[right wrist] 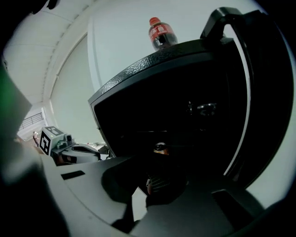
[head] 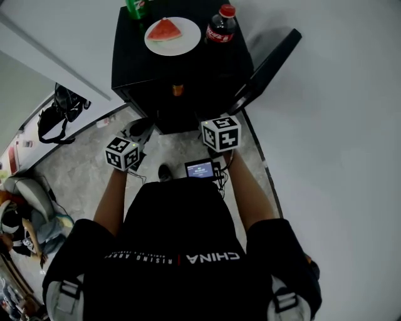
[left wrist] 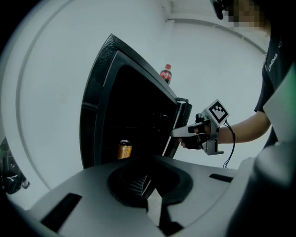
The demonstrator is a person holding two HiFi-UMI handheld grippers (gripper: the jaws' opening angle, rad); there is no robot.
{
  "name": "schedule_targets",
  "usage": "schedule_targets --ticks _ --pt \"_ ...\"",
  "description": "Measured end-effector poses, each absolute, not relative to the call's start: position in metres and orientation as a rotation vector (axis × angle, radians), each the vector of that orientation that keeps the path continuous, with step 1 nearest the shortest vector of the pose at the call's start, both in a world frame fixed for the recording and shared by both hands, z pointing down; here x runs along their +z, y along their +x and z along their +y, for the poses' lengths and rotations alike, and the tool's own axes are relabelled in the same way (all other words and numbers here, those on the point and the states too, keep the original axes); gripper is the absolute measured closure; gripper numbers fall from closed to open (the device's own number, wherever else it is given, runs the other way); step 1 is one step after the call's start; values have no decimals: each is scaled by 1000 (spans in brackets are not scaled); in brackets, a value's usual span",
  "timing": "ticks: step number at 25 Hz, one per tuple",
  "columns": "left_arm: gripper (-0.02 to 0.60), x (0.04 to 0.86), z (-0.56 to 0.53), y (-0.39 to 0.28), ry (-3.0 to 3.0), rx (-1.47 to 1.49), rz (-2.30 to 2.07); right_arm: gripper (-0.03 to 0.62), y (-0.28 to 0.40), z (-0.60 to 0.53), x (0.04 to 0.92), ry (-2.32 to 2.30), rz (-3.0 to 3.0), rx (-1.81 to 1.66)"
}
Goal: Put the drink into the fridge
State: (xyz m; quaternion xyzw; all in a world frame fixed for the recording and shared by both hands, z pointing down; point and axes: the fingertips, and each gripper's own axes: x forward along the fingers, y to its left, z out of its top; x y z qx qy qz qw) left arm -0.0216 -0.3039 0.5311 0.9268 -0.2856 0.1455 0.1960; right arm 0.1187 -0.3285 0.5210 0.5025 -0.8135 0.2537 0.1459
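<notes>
An orange drink can (left wrist: 124, 149) stands upright on a shelf inside the open black fridge (head: 135, 69); it also shows as the can (right wrist: 160, 148) in the right gripper view and the can (head: 178, 89) in the head view. My left gripper (left wrist: 147, 187) is shut and empty, held in front of the fridge opening, apart from the can. My right gripper (right wrist: 152, 185) looks shut with nothing in it. From the left gripper view its fingertips (left wrist: 178, 133) lie by the edge of the open door (left wrist: 181, 121); whether they touch it I cannot tell.
On top of the fridge are a cola bottle (head: 222, 26), a white plate (head: 191, 39) with a watermelon slice, and a green bottle (head: 136, 7). The door (head: 269, 66) swings out to the right. A wall runs along the right; a bag (head: 56, 116) lies on the floor at left.
</notes>
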Motion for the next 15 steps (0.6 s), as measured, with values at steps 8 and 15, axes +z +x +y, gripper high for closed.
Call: schedule_targets --ticks 8,15 --pt "569 558 -281 -31 2491 455 -881 580 129 -299 548 1422 -2311 840" --pt "569 603 -223 -33 2361 651 -982 580 132 -268 576 1311 -2364 962"
